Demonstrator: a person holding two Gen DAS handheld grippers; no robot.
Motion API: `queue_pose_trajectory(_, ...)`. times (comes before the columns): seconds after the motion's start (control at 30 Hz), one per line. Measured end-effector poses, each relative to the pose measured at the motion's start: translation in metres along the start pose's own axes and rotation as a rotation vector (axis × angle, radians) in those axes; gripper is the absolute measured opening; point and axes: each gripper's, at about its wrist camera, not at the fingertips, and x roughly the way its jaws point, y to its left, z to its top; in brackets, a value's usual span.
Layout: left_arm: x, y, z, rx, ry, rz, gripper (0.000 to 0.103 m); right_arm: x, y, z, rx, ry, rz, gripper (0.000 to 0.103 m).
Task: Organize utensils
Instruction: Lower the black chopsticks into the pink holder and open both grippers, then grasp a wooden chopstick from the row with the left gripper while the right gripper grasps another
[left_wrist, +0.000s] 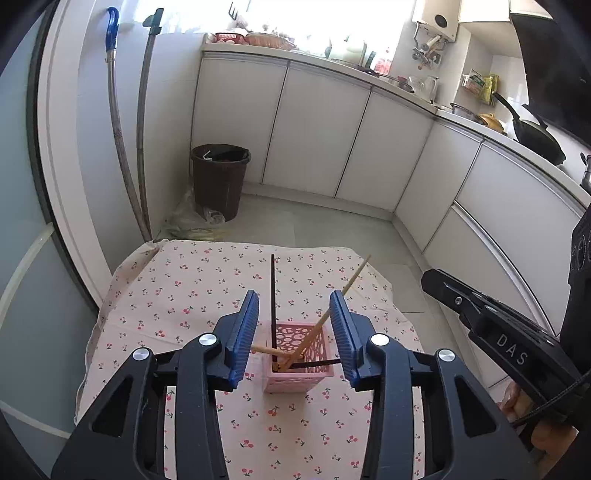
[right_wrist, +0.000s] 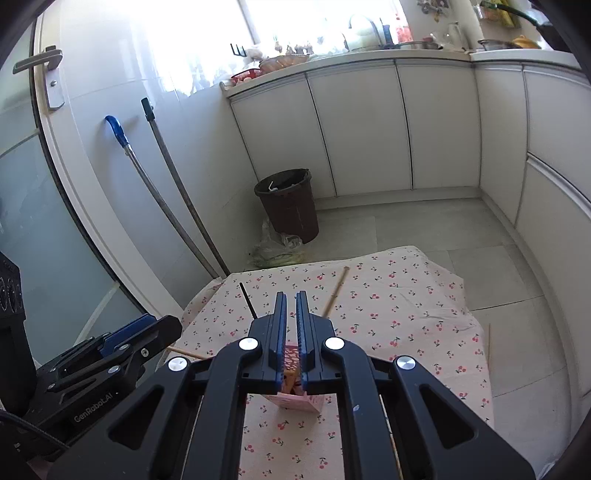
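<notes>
Small table under a cherry-print cloth (left_wrist: 207, 280), kitchen floor around it. A pink perforated holder (left_wrist: 298, 360) stands on the cloth near the table's front edge.

Four chopsticks in the holder: a black one (left_wrist: 272, 295) upright, leaning toward 12 o'clock; a wooden one (left_wrist: 332, 308) slanting out toward 1 o'clock; a second wooden one (left_wrist: 264, 350) poking out low toward 9 o'clock; a second black one (left_wrist: 317, 363) lying across the rim toward 3 o'clock.

Left gripper (left_wrist: 295, 325): blue pads apart, straddling the holder from above, nothing pressed between them.

Right gripper (right_wrist: 291, 325): pads together with only a thin slit showing, nothing held; the holder (right_wrist: 295, 400) sits just below its tips.

One more wooden stick (right_wrist: 488, 343) lies at the cloth's edge, 3 o'clock in the right wrist view.

Brown waste bin (right_wrist: 290, 206) on the floor at 12 o'clock, two mop handles (right_wrist: 177, 184) against the wall at 10.
</notes>
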Motion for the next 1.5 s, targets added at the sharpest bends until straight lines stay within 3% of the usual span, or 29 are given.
queue_pose_trajectory(0.1,0.003,-0.01,-0.007,0.031,0.022,0.004,0.043,-0.014,-0.007,-0.008,-0.014,0.008,-0.032,0.011)
queue_pose_trajectory(0.23,0.01,-0.024,-0.023,0.072,0.07,0.004,0.047,-0.032,-0.024,-0.025,-0.025,0.021,-0.088,0.036)
queue_pose_trajectory(0.33,0.016,-0.035,-0.036,0.103,0.119,-0.001,0.052,-0.04,-0.043,-0.043,-0.032,0.059,-0.149,0.041)
queue_pose_trajectory(0.57,0.038,-0.065,-0.067,0.196,0.218,0.0,0.059,-0.052,-0.081,-0.072,-0.066,0.099,-0.277,0.072)
queue_pose_trajectory(0.63,0.043,-0.073,-0.073,0.217,0.237,-0.006,0.062,-0.056,-0.089,-0.077,-0.073,0.106,-0.305,0.074)
queue_pose_trajectory(0.73,0.05,-0.085,-0.082,0.246,0.258,-0.006,0.069,-0.058,-0.103,-0.083,-0.071,0.136,-0.344,0.081)
queue_pose_trajectory(0.83,0.059,-0.095,-0.089,0.269,0.293,-0.006,0.087,-0.056,-0.118,-0.084,-0.063,0.171,-0.397,0.088)
queue_pose_trajectory(0.97,0.088,-0.106,-0.105,0.314,0.401,0.023,0.093,-0.058,-0.142,-0.084,-0.022,0.207,-0.453,0.09)
queue_pose_trajectory(1.1,0.123,-0.113,-0.123,0.301,0.536,0.044,0.093,-0.058,-0.165,-0.083,0.051,0.242,-0.422,0.09)
queue_pose_trajectory(1.2,0.149,-0.115,-0.133,0.263,0.595,0.074,0.093,-0.058,-0.174,-0.084,0.078,0.246,-0.413,0.09)
queue_pose_trajectory(1.43,0.18,-0.125,-0.131,0.207,0.559,0.16,0.09,-0.058,-0.191,-0.082,0.146,0.265,-0.373,0.09)
queue_pose_trajectory(1.5,0.187,-0.128,-0.129,0.203,0.558,0.166,0.078,-0.058,-0.196,-0.081,0.167,0.266,-0.364,0.09)
